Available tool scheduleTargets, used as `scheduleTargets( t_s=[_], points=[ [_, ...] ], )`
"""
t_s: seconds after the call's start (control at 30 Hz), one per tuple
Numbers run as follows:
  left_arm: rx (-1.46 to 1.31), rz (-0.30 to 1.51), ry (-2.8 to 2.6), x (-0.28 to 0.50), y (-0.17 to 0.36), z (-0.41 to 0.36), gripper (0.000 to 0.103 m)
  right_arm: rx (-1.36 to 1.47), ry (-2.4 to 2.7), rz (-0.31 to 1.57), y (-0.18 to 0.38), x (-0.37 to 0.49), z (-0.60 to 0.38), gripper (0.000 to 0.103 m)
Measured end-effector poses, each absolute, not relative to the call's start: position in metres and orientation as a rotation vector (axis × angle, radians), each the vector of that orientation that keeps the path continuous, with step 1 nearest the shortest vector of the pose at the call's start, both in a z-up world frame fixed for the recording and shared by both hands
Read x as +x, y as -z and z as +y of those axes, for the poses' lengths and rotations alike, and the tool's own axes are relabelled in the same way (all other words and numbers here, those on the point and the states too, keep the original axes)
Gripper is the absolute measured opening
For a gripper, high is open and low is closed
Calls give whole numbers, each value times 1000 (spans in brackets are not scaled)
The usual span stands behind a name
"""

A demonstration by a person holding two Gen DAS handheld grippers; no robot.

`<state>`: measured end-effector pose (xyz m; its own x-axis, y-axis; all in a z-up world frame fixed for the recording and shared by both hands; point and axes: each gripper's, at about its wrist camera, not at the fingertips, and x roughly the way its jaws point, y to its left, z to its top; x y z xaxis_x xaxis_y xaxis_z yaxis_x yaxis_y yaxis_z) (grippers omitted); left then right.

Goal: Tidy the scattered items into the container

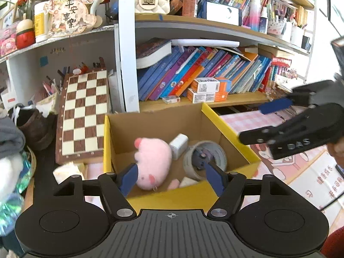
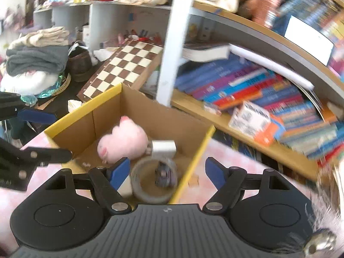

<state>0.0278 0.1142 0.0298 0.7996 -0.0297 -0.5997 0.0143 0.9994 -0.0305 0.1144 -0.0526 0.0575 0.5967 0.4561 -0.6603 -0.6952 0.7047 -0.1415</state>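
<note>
Both the left gripper [image 1: 172, 177] and right gripper [image 2: 167, 172] hover with fingers spread and empty above the yellow-rimmed cardboard box [image 1: 228, 126], which holds a pink plush pig [image 1: 153, 163], a tape roll [image 1: 205, 158] and a white charger [image 1: 178, 146]. I judge the risk to be a low finger catching the box rim and shoving the box, or the two grippers bumping together over it.

One yellow-rimmed brown cardboard box [image 1: 225, 126] on the pink checked cloth, and inside it, the tally: one pink plush pig toy [image 1: 153, 163], one small white rectangular charger block [image 1: 178, 146], one grey roll of wide tape [image 1: 205, 161] lying flat, and one small dark purple toy [image 1: 201, 158] sitting in the roll's hole. There's a white scrap at the box's near wall too, too hidden to name. Outside the box: one brown-and-cream wooden chessboard [image 1: 83, 116] leaning by the shelf, one brown leather shoe [image 1: 35, 126], and two orange-and-white cartons [image 1: 207, 90] stacked on the bookshelf. Two black two-finger grippers with blue pads in play, the left [image 1: 172, 179] and the right [image 2: 167, 172].
</note>
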Motion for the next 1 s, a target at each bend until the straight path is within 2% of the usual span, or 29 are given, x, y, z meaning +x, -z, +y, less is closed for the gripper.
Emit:
scheduleTargets(
  t_s=[0.5,0.6,1.0],
  points=[
    [-38,696,-26,2,-5,73,72,-222,-436,721,-20,55,-120,79],
    [-22,694,-55,-3,-2,64,79,-205,-412,733,-11,45,-125,79],
    [41,723,-43,-15,1,42,80,-172,-370,745,6,28,-131,82]
  ],
)
